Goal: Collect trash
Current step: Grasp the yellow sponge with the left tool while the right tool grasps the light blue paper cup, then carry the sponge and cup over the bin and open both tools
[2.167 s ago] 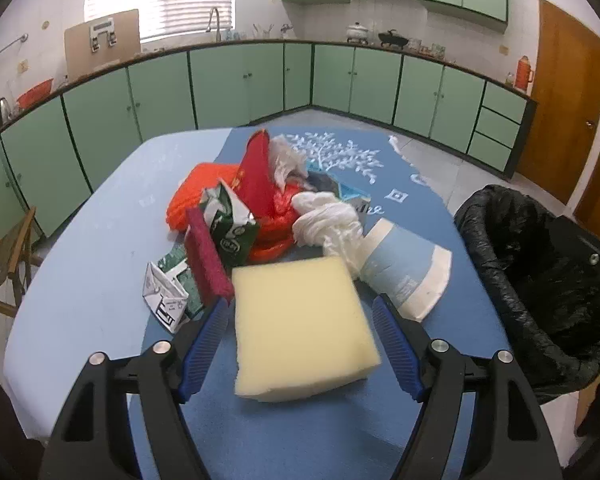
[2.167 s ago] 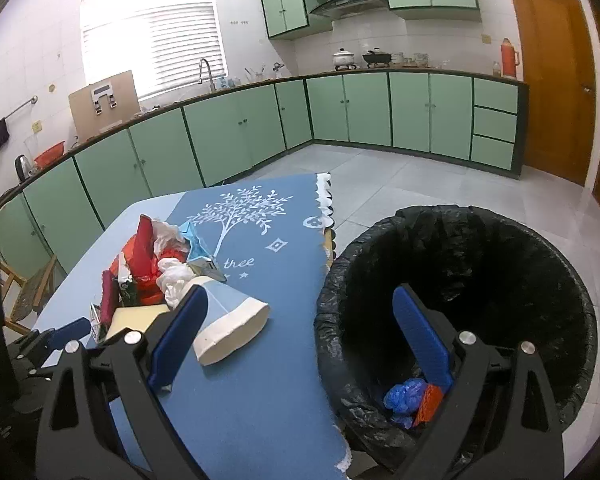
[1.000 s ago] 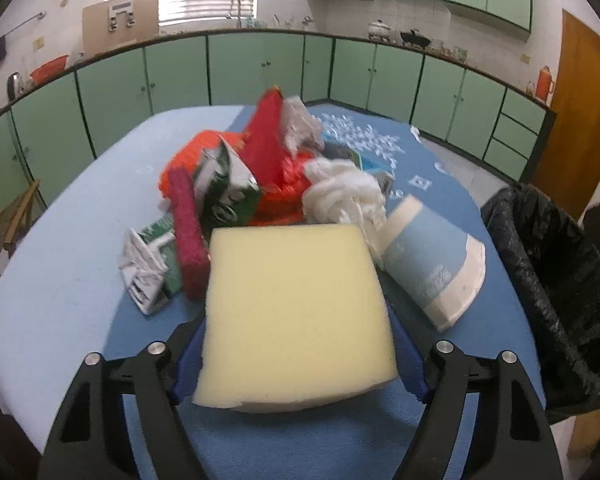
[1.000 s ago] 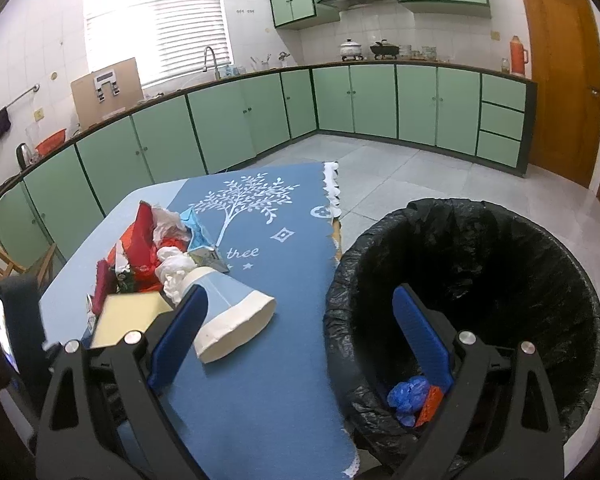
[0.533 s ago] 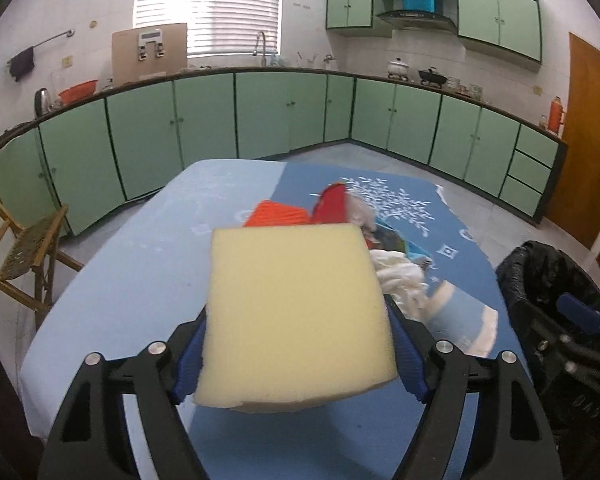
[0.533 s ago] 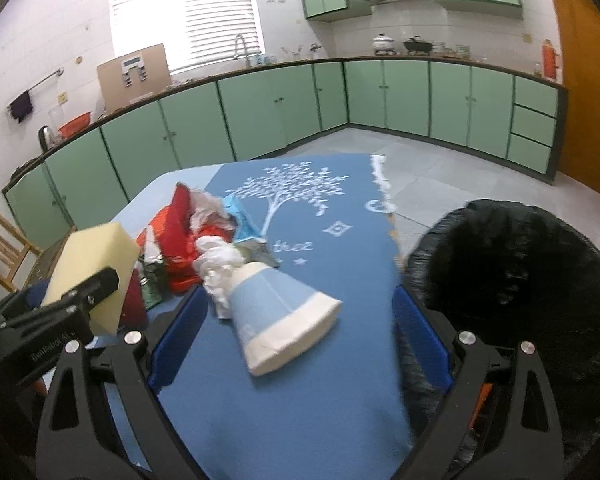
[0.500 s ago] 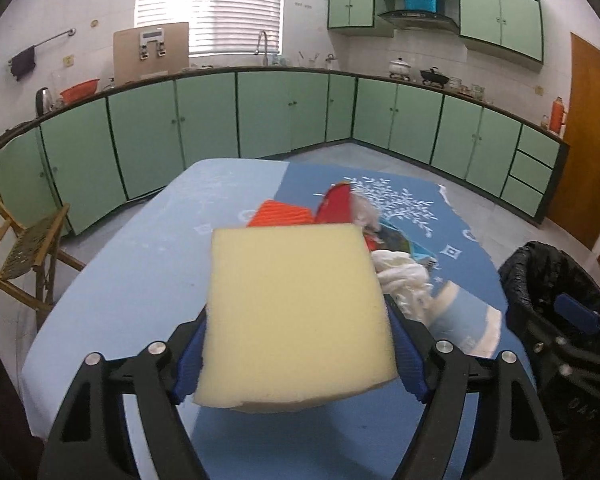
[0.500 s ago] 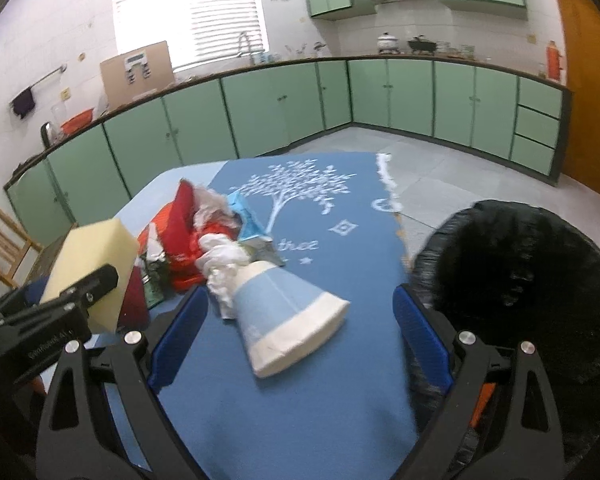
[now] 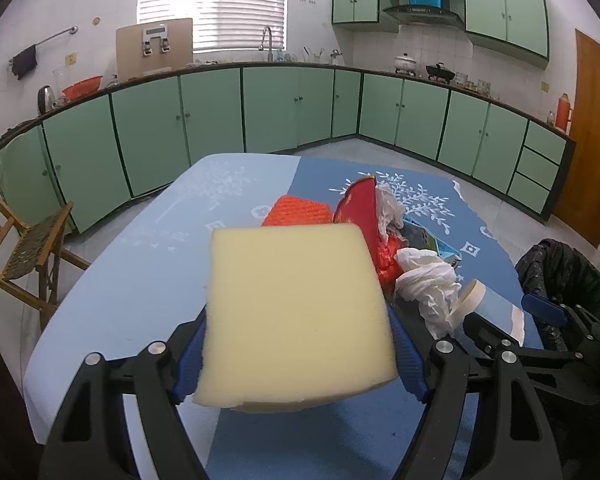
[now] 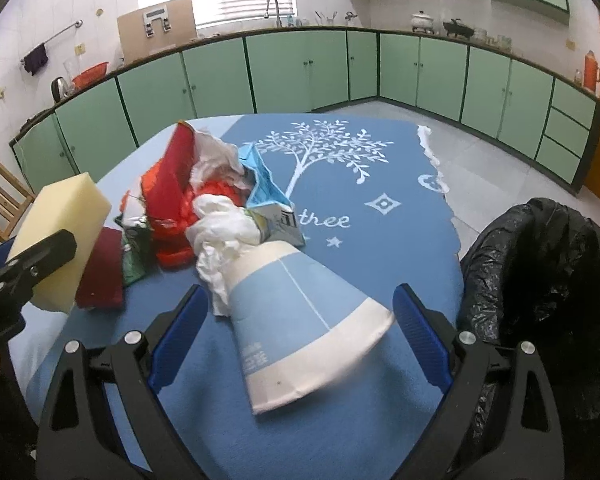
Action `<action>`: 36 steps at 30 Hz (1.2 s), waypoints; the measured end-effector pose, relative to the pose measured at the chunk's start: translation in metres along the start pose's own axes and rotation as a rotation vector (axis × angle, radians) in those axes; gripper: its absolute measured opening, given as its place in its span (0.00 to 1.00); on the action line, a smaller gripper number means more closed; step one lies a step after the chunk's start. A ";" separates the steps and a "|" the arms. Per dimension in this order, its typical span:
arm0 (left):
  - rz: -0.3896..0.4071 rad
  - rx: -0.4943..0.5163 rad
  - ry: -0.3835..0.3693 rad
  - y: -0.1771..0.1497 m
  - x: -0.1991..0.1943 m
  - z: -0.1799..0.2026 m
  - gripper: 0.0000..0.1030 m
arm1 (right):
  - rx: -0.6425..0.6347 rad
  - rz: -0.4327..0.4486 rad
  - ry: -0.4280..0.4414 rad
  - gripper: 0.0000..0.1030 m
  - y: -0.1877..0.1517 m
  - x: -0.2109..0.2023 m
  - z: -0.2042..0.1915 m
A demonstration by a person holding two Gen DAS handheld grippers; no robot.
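Left gripper (image 9: 296,344): fingers clamped on both sides of the yellow sponge (image 9: 296,312), held clear of the table (image 9: 140,280). Right gripper (image 10: 300,328): fingers apart, paper cup (image 10: 300,320) lying between them, untouched. Bin (image 10: 540,280) right of the fingers.

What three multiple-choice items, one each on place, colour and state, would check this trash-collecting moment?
1. Where is the bin with the black liner?
A. Beside the table's right edge
B. On the table
C. Under the window

2. What colour is the paper cup?
A. Red and green
B. Light blue with a white rim band
C. Plain yellow

3. How is the foam block?
A. Flat on the table
B. In the bin
C. Clamped in the left tool

Key: A, it stands off the table edge; B, seen lying sideways; C, pads press both sides, lifted.
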State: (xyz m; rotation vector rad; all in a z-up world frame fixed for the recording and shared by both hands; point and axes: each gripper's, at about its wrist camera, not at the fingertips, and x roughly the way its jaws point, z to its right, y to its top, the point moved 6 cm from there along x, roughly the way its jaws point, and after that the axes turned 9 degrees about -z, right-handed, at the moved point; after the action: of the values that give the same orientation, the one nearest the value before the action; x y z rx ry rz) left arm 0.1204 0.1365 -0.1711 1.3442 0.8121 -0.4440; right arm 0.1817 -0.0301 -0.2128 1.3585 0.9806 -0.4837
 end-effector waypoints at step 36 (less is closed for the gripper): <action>0.067 0.046 -0.024 0.016 -0.020 0.021 0.75 | 0.035 0.060 0.151 0.43 0.022 -0.042 0.005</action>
State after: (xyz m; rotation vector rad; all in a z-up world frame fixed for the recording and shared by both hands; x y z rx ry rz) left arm 0.1239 0.1164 -0.1453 1.4020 0.7387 -0.4279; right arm 0.1783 -0.0405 -0.1663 1.4680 1.0552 -0.3583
